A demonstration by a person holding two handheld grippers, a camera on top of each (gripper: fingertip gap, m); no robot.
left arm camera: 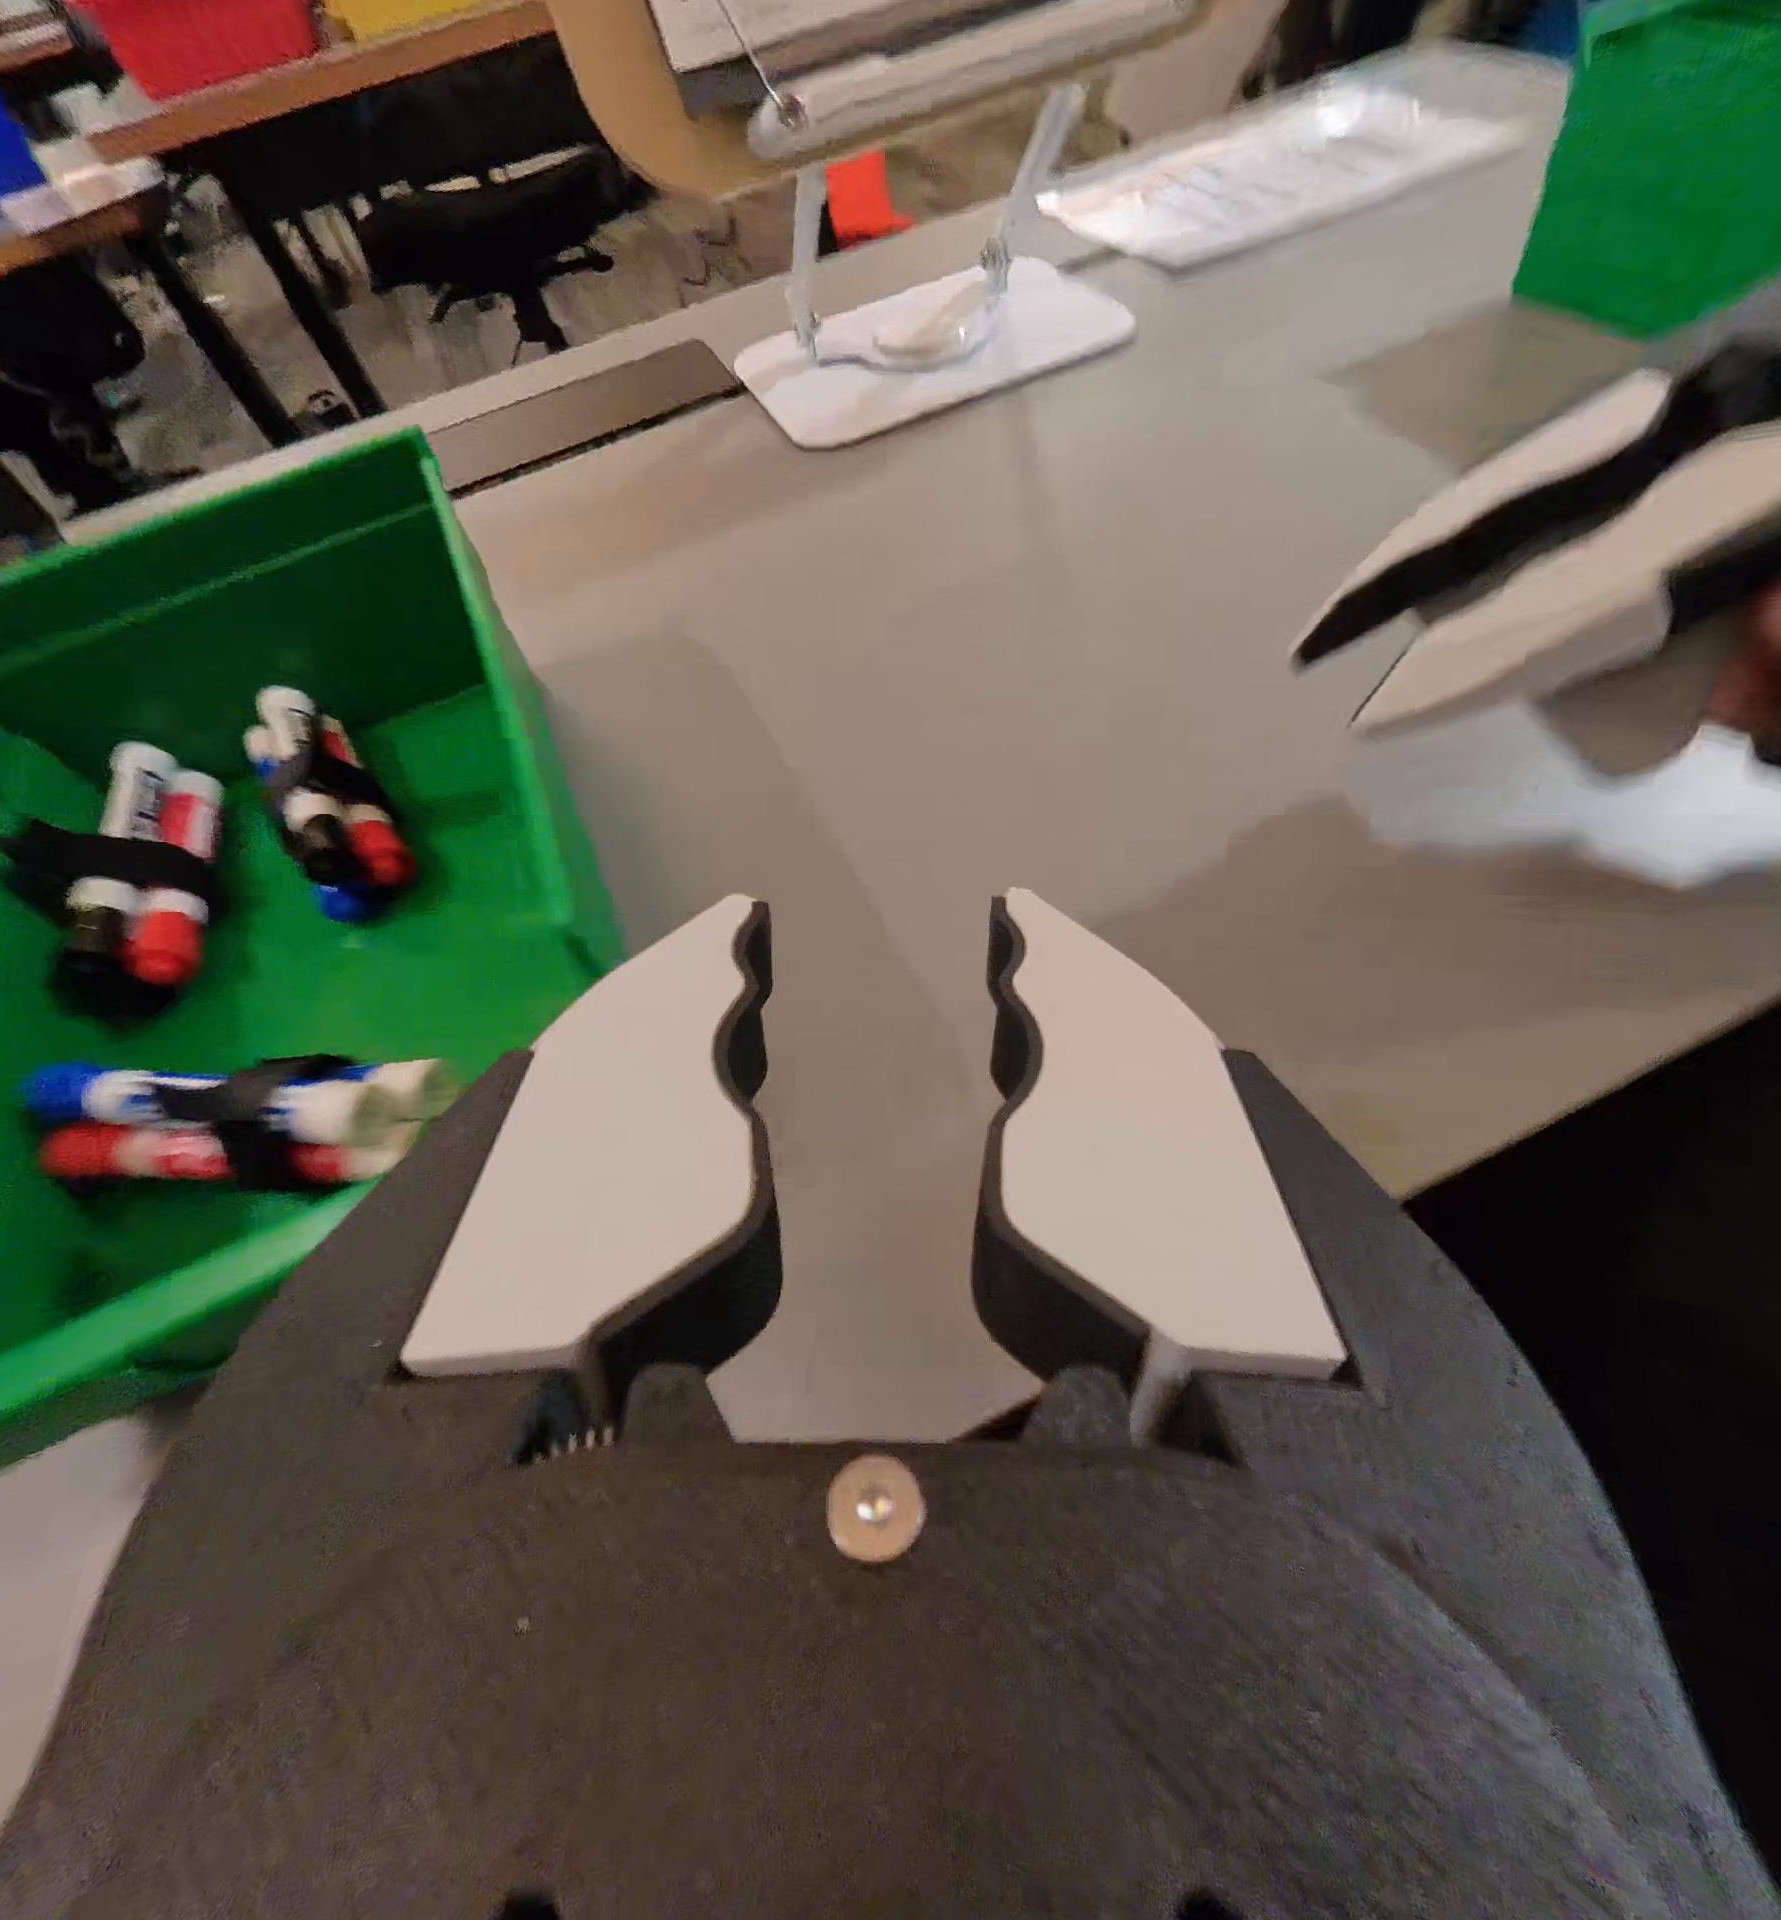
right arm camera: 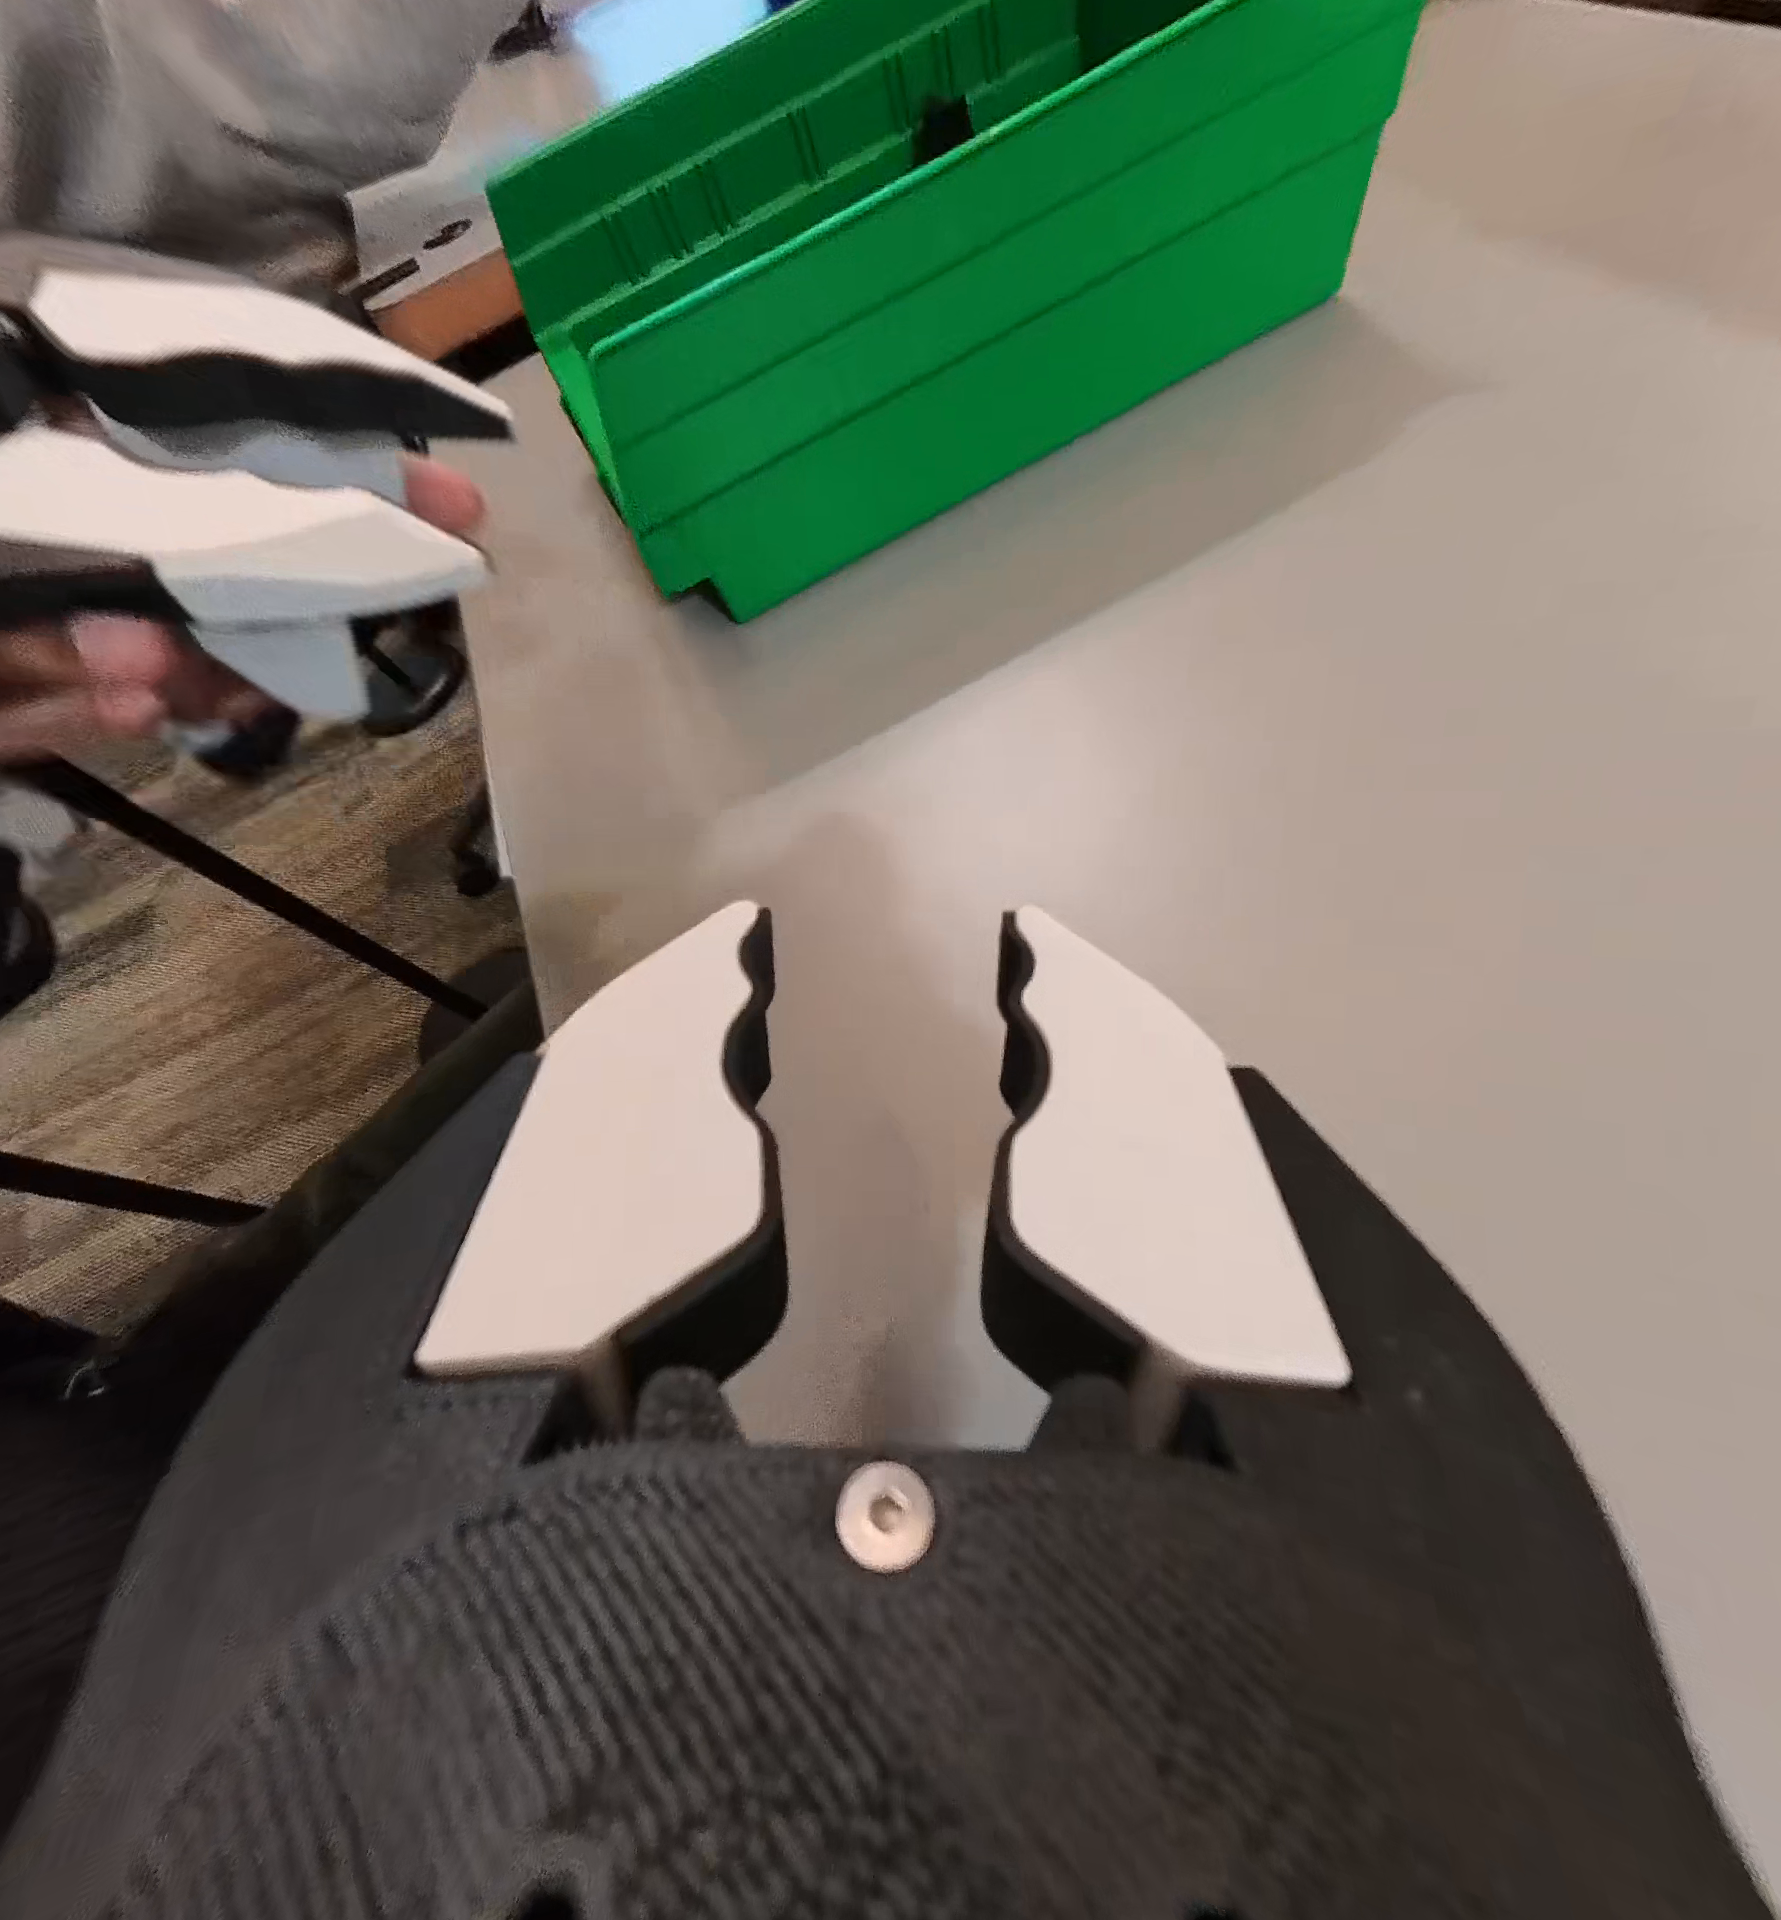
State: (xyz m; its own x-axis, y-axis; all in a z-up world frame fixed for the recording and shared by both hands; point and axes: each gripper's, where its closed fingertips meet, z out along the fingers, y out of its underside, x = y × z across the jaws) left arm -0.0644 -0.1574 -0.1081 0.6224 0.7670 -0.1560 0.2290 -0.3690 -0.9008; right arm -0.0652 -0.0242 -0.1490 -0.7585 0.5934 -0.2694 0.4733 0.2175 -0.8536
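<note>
A: Two grippers, both spread apart and holding nothing. The left gripper (left arm camera: pixel 878 914) hangs over bare grey table (left arm camera: pixel 969 644), with only tabletop showing in the gap between its fingers.

B: What lies closest to it?

A: A green bin (left arm camera: pixel 242 582) just off its left finger. Inside sit three bundles of markers (left arm camera: pixel 153 862), red, blue and black capped, each bound with a black strap. One bundle (left arm camera: pixel 231 1122) lies right beside the left finger's base.

B: And the other gripper?

A: The right gripper (right arm camera: pixel 881 925) also hangs released over the table (right arm camera: pixel 1385 831), near the table's edge on its left. Ahead of it stands another green bin (right arm camera: pixel 969 343), well apart from the fingertips.

B: Anything farther out?

A: Ahead of the left gripper, a white stand (left arm camera: pixel 933 343) rests at the table's far side, with a clear tray (left arm camera: pixel 1312 156) to its right
</note>
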